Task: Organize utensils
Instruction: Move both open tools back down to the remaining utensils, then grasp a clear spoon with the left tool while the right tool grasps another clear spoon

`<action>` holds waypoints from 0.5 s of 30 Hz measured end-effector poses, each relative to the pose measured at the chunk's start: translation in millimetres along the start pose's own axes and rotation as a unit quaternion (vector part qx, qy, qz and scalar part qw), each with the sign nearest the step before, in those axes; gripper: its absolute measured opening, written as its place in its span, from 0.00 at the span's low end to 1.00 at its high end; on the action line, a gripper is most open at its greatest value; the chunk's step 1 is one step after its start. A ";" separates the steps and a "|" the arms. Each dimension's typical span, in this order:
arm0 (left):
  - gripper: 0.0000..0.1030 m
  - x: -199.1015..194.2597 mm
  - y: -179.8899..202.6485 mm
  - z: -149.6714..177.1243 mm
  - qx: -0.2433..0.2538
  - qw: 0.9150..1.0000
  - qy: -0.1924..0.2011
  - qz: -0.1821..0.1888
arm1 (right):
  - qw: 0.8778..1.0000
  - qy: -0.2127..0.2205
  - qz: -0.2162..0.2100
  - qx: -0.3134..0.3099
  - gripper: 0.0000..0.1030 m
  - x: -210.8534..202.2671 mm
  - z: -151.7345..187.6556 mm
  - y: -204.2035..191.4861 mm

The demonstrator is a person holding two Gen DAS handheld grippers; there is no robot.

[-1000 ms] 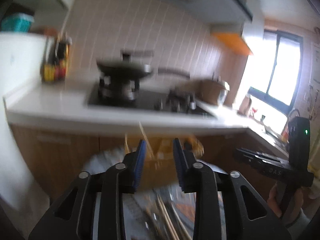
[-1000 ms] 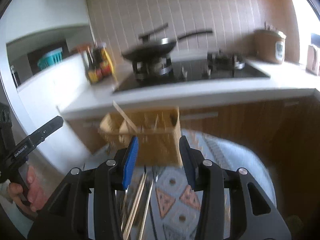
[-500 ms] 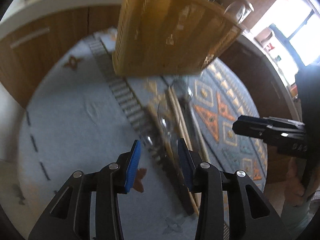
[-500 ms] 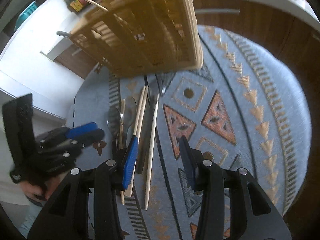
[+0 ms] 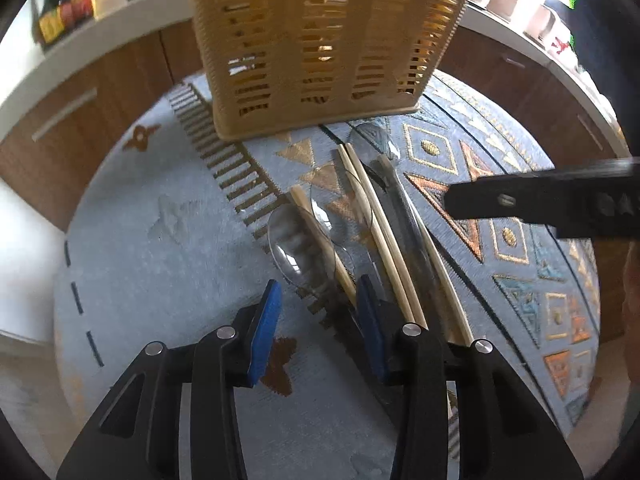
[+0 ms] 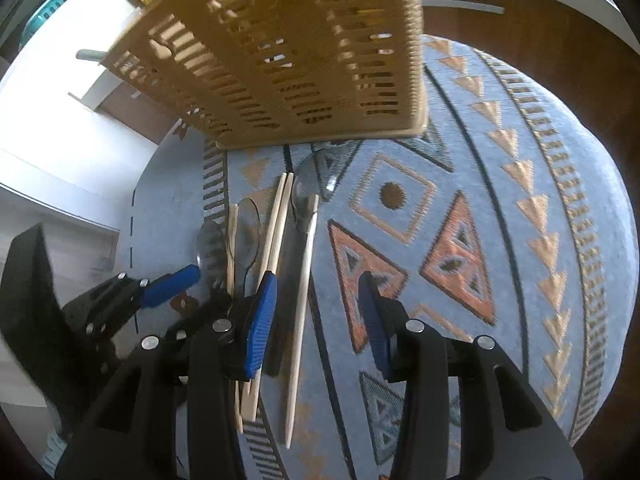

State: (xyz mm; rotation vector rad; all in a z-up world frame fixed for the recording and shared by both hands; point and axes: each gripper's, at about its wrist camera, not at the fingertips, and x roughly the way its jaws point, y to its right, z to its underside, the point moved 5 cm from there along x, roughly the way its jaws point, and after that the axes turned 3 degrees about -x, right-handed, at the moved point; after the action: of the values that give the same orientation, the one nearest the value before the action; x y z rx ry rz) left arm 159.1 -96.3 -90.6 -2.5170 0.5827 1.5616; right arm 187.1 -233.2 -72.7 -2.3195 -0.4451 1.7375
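Observation:
A slotted tan utensil caddy (image 5: 320, 40) stands at the far side of a round table covered with a blue patterned cloth (image 5: 160, 248); it also shows in the right wrist view (image 6: 288, 64). In front of it lie wooden chopsticks (image 5: 380, 232) and clear plastic spoons (image 5: 296, 244), also seen in the right wrist view as chopsticks (image 6: 276, 232) and spoons (image 6: 246, 236). My left gripper (image 5: 318, 320) is open and empty, low over the spoon handles. My right gripper (image 6: 316, 320) is open and empty, above a single chopstick (image 6: 302, 304).
Wooden cabinets (image 5: 120, 80) and a white countertop (image 5: 100, 32) curve behind the table. Sauce bottles (image 5: 64, 8) stand on the counter. The right gripper's body (image 5: 560, 204) reaches in over the cloth's right side. The cloth's right half (image 6: 500, 220) carries no utensils.
Both grippers tilted down from the kitchen view to the table and moved closer to the utensils. Both stayed open.

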 end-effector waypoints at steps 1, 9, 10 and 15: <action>0.33 0.4 -1.1 -0.6 0.000 1.000 -0.004 0.000 | 1.000 -0.003 0.001 -0.002 0.38 5.0 -3.6 -3.1; 0.09 -0.1 -29.0 -2.3 -0.026 0.999 -0.025 0.034 | 0.999 -0.006 0.028 -0.028 0.24 26.6 -21.6 -24.9; 0.09 -0.7 -35.2 -3.3 -0.028 0.998 -0.026 0.039 | 0.999 -0.007 0.033 -0.031 0.23 28.1 -23.0 -26.0; 0.09 0.6 -40.3 -4.3 -0.026 0.998 -0.024 0.042 | 0.996 -0.015 0.068 -0.047 0.21 43.9 -30.9 -40.7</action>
State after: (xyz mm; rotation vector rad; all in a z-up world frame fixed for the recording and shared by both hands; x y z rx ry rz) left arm 178.4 -60.7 -93.1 -2.5149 0.6566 1.6828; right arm 223.4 -179.0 -89.3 -2.4445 -0.3920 1.8525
